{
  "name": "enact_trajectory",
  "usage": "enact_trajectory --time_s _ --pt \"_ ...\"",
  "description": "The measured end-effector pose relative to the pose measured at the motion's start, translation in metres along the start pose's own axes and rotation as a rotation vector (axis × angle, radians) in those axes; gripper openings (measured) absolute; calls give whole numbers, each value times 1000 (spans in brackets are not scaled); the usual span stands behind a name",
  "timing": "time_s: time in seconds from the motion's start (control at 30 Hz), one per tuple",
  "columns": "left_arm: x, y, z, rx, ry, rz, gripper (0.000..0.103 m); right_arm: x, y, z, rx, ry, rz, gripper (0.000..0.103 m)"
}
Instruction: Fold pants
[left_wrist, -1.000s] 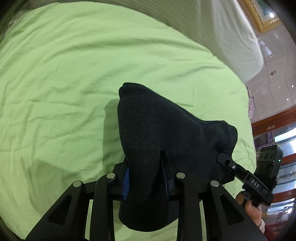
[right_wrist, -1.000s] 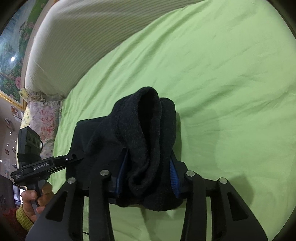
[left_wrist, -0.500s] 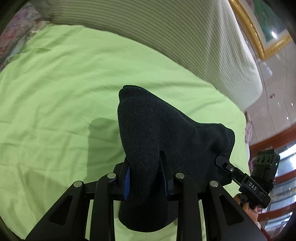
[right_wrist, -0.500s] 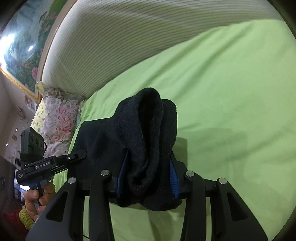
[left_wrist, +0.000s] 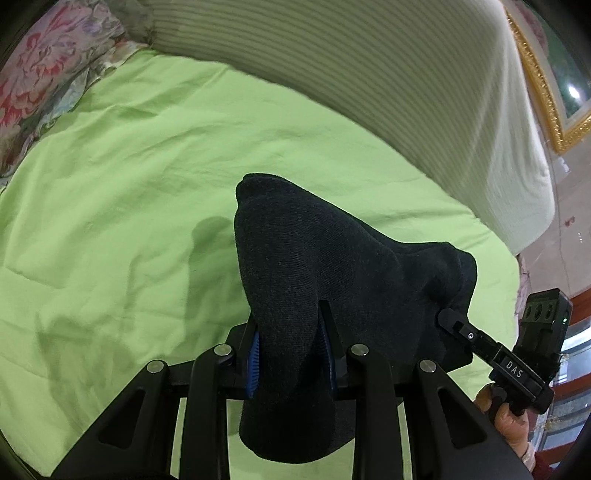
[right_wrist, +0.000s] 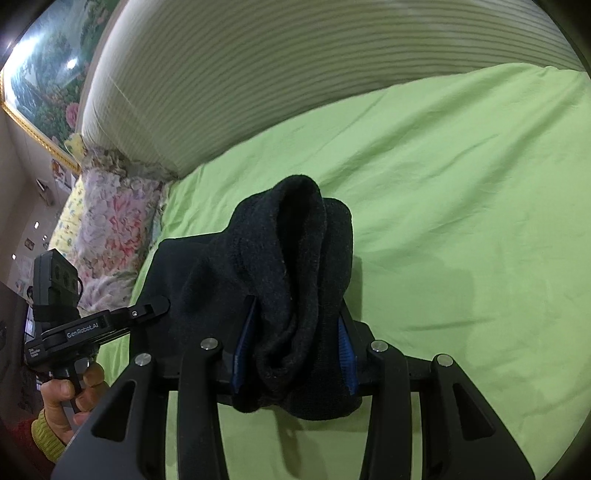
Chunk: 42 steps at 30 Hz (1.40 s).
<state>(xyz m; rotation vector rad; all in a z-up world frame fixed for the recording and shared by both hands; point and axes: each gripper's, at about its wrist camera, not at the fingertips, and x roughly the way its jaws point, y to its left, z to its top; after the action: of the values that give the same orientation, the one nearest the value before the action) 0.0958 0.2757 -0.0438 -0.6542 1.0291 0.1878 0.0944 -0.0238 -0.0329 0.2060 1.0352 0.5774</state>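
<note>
Two grippers are seen clamped on one pair of black pants (left_wrist: 332, 273), which is held bunched above the green bed sheet (left_wrist: 122, 206). The left gripper (left_wrist: 291, 354) is pinched on one fabric end, blue pads pressed into the cloth; the right gripper (right_wrist: 291, 343) is pinched on a rolled end. The cloth is stretched between them, near the bed's headboard edge, where a striped headboard (right_wrist: 295, 74) and floral pillow (right_wrist: 110, 229) are noted.

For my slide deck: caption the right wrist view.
Right gripper clamps bunched black pants above a green bedsheet; left gripper grips the same garment.
</note>
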Motion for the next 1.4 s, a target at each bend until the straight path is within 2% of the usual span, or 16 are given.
enact_trajectory --time_s 0.5,0.63,0.8,0.9,1.17,1.4 --pt "21 5 -11 -3 29 17 36 18 -16 -4 10 43 -30 49" --pt "22 5 -13 -1 29 25 43 20 -20 -3 18 46 -33 51" --pt "19 4 -13 -9 25 40 53 15 -16 -2 9 48 -50 57" --pt "15 3 -16 -12 28 59 64 8 -14 -2 -2 37 -78 61" --pt "-5 -2 -32 9 1 92 71 -16 -9 -10 -34 -16 -92 76" --pt "-19 -12 -55 42 -17 139 78 -31 2 -19 -85 -39 -103 82"
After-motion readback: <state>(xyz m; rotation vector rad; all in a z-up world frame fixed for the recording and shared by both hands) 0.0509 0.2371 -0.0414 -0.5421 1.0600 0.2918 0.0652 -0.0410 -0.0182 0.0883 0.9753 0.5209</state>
